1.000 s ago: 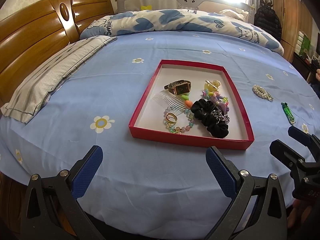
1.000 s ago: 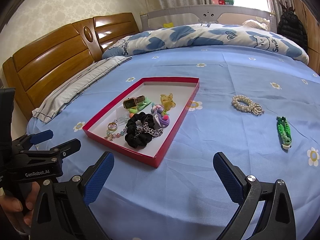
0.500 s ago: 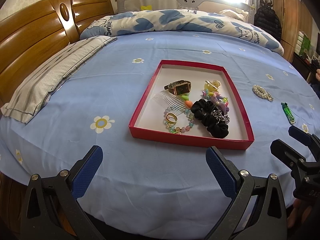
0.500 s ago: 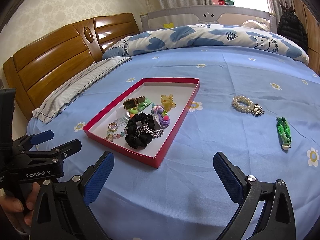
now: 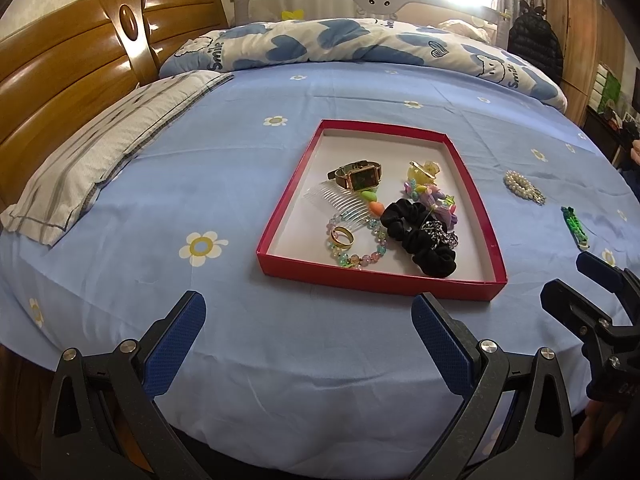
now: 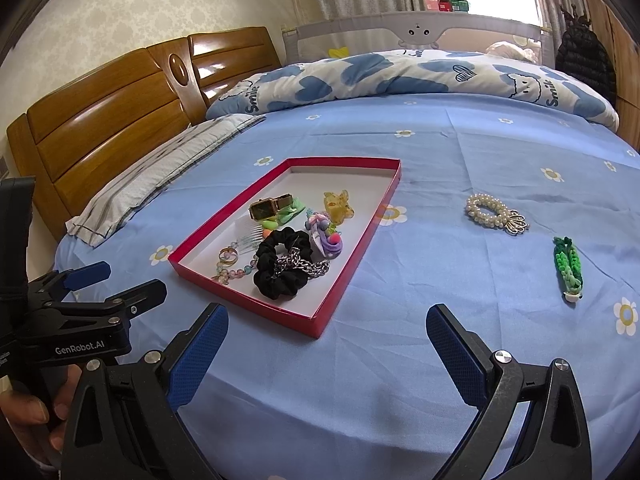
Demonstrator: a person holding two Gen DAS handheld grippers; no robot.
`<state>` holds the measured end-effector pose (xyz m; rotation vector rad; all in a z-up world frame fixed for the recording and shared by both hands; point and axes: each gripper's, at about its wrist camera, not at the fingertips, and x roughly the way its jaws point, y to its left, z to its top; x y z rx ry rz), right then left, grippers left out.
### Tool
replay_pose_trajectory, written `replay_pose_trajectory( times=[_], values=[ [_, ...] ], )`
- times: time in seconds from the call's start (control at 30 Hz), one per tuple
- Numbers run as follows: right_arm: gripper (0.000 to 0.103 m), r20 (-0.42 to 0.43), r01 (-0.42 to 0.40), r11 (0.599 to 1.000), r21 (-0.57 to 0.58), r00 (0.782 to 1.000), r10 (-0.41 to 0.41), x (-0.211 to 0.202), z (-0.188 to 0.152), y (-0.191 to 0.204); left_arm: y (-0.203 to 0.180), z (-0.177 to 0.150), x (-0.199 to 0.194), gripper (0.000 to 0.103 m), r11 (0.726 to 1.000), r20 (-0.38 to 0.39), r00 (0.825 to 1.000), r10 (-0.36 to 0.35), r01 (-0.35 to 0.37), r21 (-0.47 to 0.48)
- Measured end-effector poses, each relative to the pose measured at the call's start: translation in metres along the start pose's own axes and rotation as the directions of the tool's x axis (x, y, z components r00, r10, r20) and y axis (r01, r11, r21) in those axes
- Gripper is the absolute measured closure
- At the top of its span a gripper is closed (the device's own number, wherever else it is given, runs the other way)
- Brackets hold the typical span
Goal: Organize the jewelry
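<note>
A shallow red tray (image 5: 378, 278) (image 6: 348, 264) lies on the blue bedsheet. It holds a gold watch (image 5: 358, 176), a clear comb (image 5: 340, 202), a ring (image 5: 341, 236) inside a bead bracelet, a black scrunchie (image 5: 420, 236) (image 6: 280, 268) with a chain, and colourful clips. Outside the tray, to its right, lie a pearl bracelet (image 6: 492, 210) (image 5: 522, 188) and a green braided band (image 6: 568, 266) (image 5: 575, 226). My left gripper (image 5: 308, 330) hovers open at the bed's near edge before the tray. My right gripper (image 6: 326, 338) is open too, right of the tray's near corner, with nothing held.
A striped pillow (image 5: 100, 152) lies at the left by the wooden headboard (image 5: 68, 68). A rolled blue-and-white quilt (image 5: 360, 46) runs along the far side. Bare sheet stretches between the tray and the right gripper. A hand (image 6: 32, 420) grips the left tool's handle.
</note>
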<state>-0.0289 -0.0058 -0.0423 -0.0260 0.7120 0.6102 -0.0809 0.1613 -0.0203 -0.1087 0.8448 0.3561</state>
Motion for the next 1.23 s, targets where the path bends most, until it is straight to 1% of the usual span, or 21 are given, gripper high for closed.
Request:
replay_pose_trajectory(
  times=[1.1,1.23],
  values=[
    [0.002,0.003,-0.005,1.0,0.004,1.0,0.005,-0.0005,0.0023,-0.0037,-0.0016,0.0018,0.0011,0.0,1.0,0.0,1.0,-0.005,0.005,0.01],
    [0.002,0.002,-0.003,1.0,0.006,1.0,0.003,-0.0013,0.0035,-0.0064,-0.0027,0.003,0.0024,0.0,1.0,-0.005,1.0,-0.023,0.023,0.014]
  ],
)
